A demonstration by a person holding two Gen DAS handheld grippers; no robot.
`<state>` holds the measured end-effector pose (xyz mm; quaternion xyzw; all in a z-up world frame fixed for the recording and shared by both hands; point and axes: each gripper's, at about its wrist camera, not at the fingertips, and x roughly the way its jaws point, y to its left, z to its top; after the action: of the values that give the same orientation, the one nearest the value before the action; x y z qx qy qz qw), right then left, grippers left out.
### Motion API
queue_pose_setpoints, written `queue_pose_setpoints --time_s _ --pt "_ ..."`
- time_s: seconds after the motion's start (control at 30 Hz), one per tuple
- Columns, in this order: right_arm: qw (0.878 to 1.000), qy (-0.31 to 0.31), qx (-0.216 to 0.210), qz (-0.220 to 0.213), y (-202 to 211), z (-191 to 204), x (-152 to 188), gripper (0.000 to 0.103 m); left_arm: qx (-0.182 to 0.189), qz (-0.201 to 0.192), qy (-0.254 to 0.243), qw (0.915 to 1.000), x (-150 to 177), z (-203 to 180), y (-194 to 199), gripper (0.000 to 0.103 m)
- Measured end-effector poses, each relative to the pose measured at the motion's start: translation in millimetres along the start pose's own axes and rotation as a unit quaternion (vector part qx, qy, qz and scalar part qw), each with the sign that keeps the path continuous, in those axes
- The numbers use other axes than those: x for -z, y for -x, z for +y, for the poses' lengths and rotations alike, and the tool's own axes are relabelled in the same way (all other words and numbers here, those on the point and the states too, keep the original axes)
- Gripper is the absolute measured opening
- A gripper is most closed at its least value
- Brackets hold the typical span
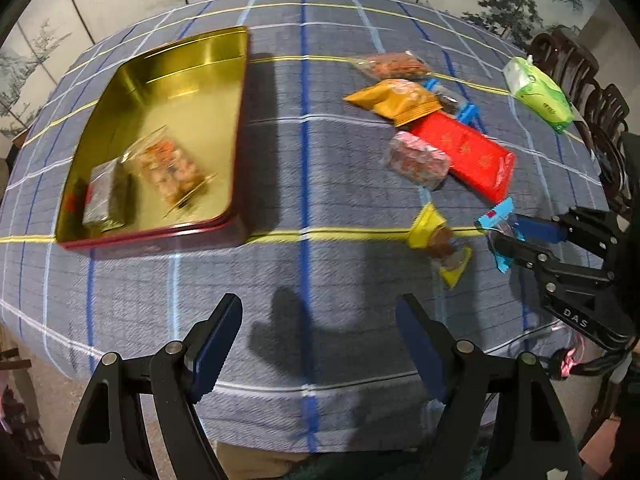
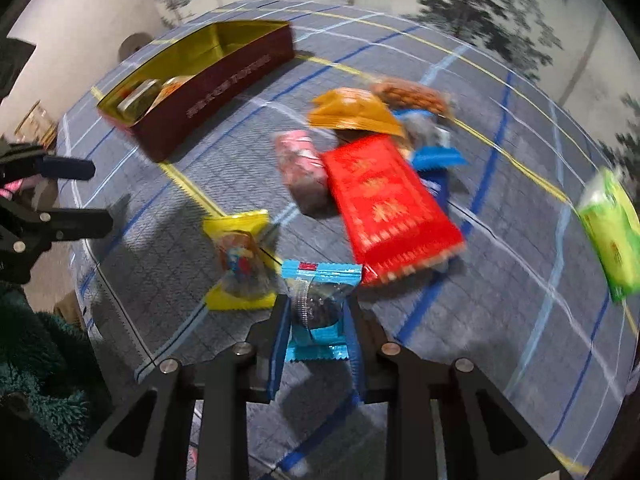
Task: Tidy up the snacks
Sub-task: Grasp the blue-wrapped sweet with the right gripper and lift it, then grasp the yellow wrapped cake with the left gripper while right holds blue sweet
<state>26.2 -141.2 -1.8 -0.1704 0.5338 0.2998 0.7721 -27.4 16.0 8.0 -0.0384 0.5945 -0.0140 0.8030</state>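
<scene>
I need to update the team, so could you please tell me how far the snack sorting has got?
Early stage. Two packets already lie in the gold tin. The right hand-held gripper is shut on a blue-wrapped snack; the left hand-held gripper is open and empty. Left on the cloth: the yellow packet, red pack, pink, orange and others.

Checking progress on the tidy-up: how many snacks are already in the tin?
2 that I can see, both at one end of the tin: a clear packet of orange pieces and a grey packet beside it. Anything under them would be hidden.
</scene>
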Motion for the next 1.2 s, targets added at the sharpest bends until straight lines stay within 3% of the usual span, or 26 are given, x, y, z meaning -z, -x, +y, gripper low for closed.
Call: queue_pose_setpoints --time_s 0.2,0.33,0.5,0.7,0.93,1.2 --pt "0.997 -0.065 0.022 -0.019 22.5 -34.7 17.6 0.026 0.023 0.006 0.000 0.9997 -9.0 -20.1 -5.6 0.075" --pt "0.991 -0.111 0.062 -0.044 35.7 -68.1 23.0 0.026 0.049 0.014 0.013 0.9986 -15.4 -27.6 -10.9 0.075" --pt "0.972 -0.178 0.115 -0.102 41.1 -106.9 25.0 0.026 0.072 0.021 0.060 0.9954 -21.2 -23.6 -15.7 0.075" --pt "0.954 -0.208 0.154 -0.155 28.2 -122.1 20.3 0.026 0.073 0.024 0.091 0.9929 -26.5 -23.6 -21.5 0.073" --pt "0.947 -0.230 0.154 -0.165 9.3 -140.4 24.3 0.026 0.064 0.029 0.105 0.9920 -34.0 -31.0 -27.8 0.071" --pt "0.940 -0.255 0.147 -0.175 6.6 -155.3 40.0 0.026 0.066 0.056 0.126 0.9882 -37.8 -42.1 -46.4 0.058"
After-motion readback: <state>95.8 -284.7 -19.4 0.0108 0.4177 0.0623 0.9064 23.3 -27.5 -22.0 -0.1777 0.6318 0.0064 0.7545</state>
